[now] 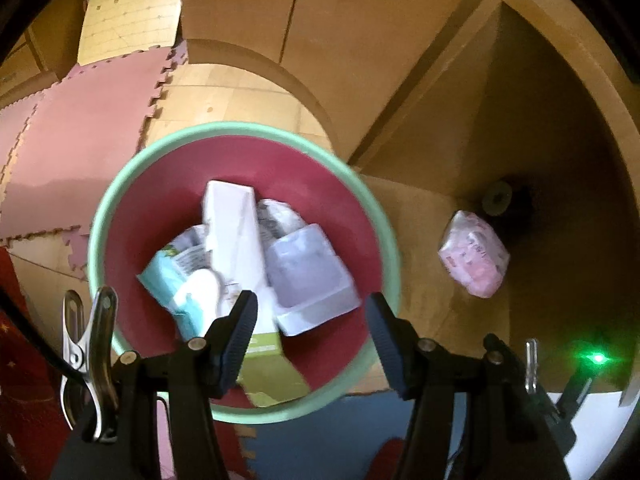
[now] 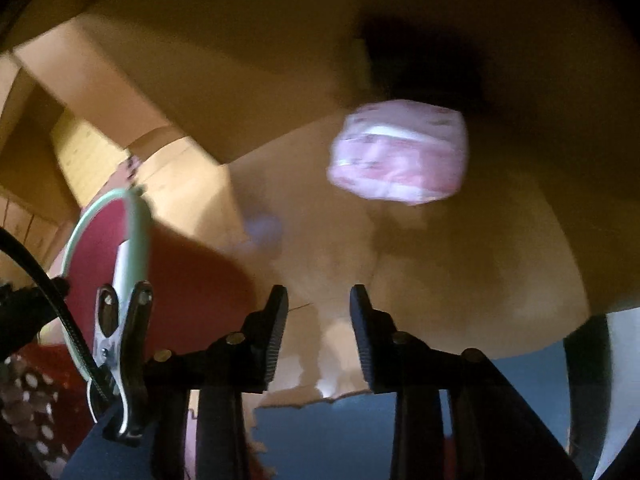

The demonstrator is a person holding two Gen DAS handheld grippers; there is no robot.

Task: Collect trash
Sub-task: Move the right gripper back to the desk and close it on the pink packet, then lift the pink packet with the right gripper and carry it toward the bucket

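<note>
Pink wrapped packet (image 2: pixel 398 154), ahead of the right gripper (image 2: pixel 319 334)'s empty, part-open jaws, looks light and crushable; pinch its middle.

No text, brand or number can be read. Dark print is seen on the crumpled wrappers (image 1: pixel 192 256) at the centre of the left wrist frame and on the pink packet (image 2: pixel 398 156) at upper right of the right wrist frame, but it is blurred past reading.
</note>
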